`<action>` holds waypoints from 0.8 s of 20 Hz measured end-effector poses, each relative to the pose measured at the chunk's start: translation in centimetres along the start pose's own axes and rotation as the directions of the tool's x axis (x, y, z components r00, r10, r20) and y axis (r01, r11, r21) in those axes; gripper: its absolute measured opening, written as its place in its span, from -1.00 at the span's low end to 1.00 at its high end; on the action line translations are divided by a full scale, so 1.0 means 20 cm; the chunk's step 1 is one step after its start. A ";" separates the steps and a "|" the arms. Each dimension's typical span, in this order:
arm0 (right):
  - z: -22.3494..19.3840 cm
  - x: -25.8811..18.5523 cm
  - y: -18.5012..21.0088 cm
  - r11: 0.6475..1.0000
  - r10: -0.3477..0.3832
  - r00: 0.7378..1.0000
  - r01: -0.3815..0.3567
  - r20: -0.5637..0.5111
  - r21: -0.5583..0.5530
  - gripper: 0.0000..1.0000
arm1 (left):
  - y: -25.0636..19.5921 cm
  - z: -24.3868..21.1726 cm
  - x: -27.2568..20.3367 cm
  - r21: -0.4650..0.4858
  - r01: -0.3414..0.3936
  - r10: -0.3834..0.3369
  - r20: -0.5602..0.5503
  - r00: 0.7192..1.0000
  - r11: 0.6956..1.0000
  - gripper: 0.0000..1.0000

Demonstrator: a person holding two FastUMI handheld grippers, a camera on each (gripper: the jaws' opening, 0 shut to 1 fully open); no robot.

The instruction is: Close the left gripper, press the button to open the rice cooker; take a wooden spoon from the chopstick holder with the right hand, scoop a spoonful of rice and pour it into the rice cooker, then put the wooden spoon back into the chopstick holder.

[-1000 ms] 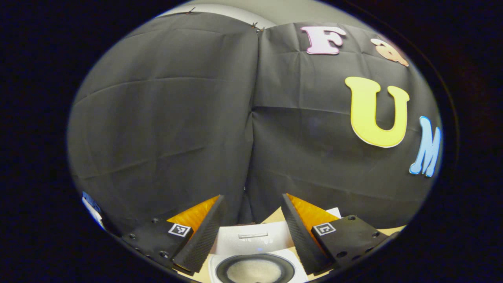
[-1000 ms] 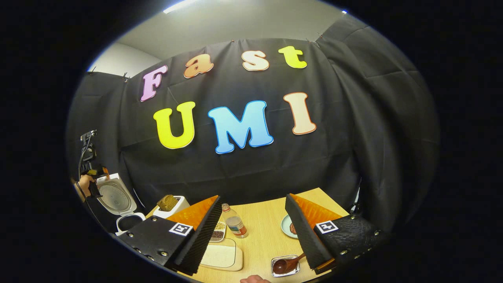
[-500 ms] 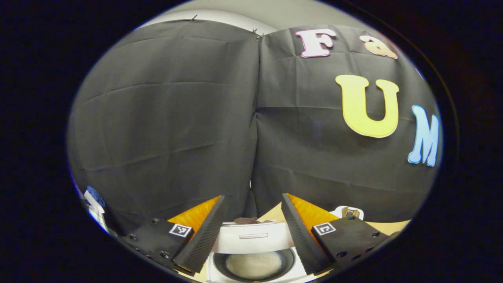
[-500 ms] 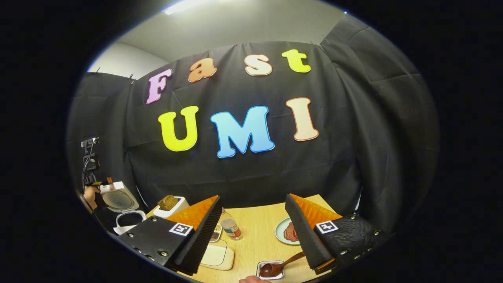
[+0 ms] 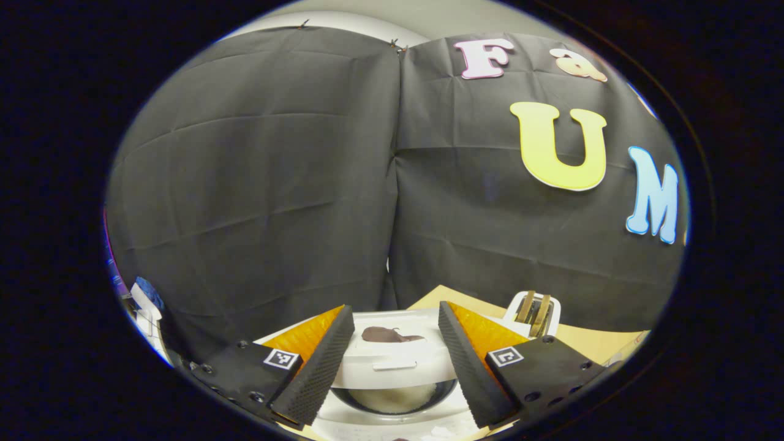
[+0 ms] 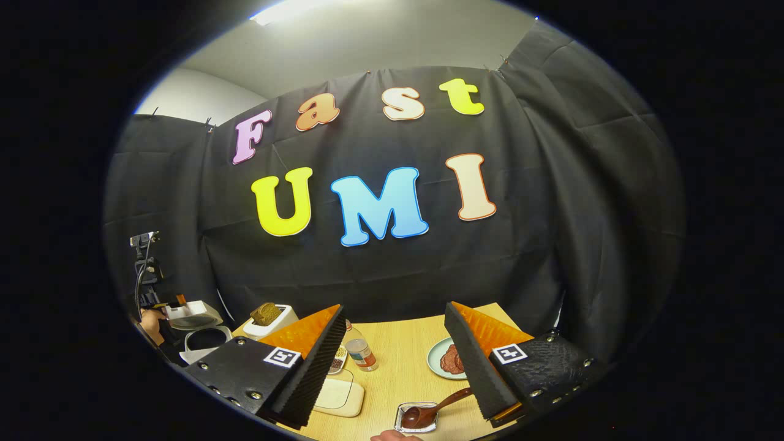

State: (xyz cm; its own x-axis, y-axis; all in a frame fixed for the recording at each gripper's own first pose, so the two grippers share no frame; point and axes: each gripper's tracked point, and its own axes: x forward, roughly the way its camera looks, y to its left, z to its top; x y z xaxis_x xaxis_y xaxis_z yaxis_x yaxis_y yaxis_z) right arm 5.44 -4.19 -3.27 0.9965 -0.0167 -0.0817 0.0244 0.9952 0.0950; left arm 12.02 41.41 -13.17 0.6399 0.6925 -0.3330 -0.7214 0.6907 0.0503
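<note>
In the left gripper view my left gripper (image 5: pixel 395 307) is open, and the white rice cooker lid (image 5: pixel 392 358) lies half lowered between its fingers. Below the lid, the dark pot (image 5: pixel 392 398) holds white rice. The right gripper view has the cooker (image 6: pixel 205 340) far left, with a hand (image 6: pixel 150 318) holding the other gripper at its lid (image 6: pixel 191 312). My right gripper (image 6: pixel 393 306) is open above the wooden table (image 6: pixel 404 343) and holds nothing. A dark wooden spoon (image 6: pixel 429 413) lies in a small metal tray (image 6: pixel 407 422) near the front edge.
A white box with brown slices standing in it (image 6: pixel 266 315) is beside the cooker, also visible as the box (image 5: pixel 533 312) at the right. On the table stand a cream rice tray (image 6: pixel 340 395), a small bottle (image 6: pixel 361 354), a dish of beans (image 6: pixel 335 364) and a plate (image 6: pixel 450 360).
The cooker lid has swung down from upright to nearly flat, and my left gripper has come down with it. The right gripper has shifted only a little.
</note>
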 end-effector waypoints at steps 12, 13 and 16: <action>-0.04 -0.08 0.14 1.000 -0.005 1.000 0.005 -0.006 -0.009 0.96 | -0.05 -0.34 -0.07 0.023 0.068 -0.065 -0.104 0.992 0.997 0.95; -0.05 -0.09 0.14 1.000 -0.010 1.000 0.010 -0.010 -0.009 0.96 | -0.05 -0.36 -0.06 0.024 0.074 -0.071 -0.114 0.991 0.997 0.95; -0.08 -0.11 0.15 1.000 -0.021 0.999 0.021 -0.027 0.004 0.96 | -0.07 -0.47 -0.05 0.018 0.080 -0.076 -0.161 0.984 0.997 0.93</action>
State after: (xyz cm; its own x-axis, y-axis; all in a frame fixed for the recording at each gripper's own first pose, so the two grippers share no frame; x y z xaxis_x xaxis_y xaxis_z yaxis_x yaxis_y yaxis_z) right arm 3.29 -0.92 -4.41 0.9933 -0.0349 -0.1100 0.0456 0.9943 0.0968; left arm 9.95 37.82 -21.75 0.6419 0.5953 -0.4833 -0.6631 0.7475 0.0400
